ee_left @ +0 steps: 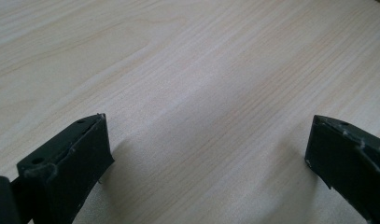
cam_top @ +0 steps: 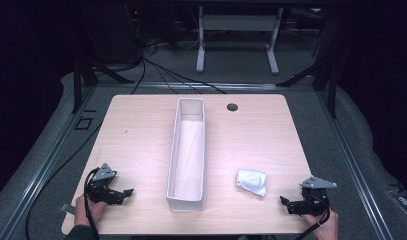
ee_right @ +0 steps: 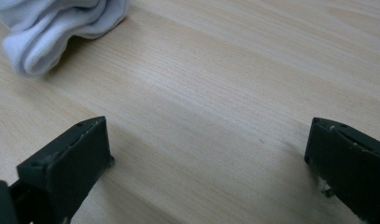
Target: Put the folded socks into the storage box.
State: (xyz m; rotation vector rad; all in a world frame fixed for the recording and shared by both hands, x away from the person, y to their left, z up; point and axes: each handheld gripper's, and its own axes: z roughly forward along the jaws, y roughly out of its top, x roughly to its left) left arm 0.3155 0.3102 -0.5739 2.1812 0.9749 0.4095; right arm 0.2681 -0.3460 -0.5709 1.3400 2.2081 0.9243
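Note:
A long white bin stands lengthwise in the middle of the pale wood table. A bundle of white cloth lies to the right of the bin, near the front. My right gripper rests at the table's front right, open, a short way right of the cloth. In the right gripper view the cloth is at the upper left, beyond the wide-apart jaws. My left gripper sits at the front left, open over bare wood, with nothing between its fingers.
A round cable hole sits near the table's far edge. Behind the table are a white metal frame and cables on the floor. Metal rails run along both sides of the table.

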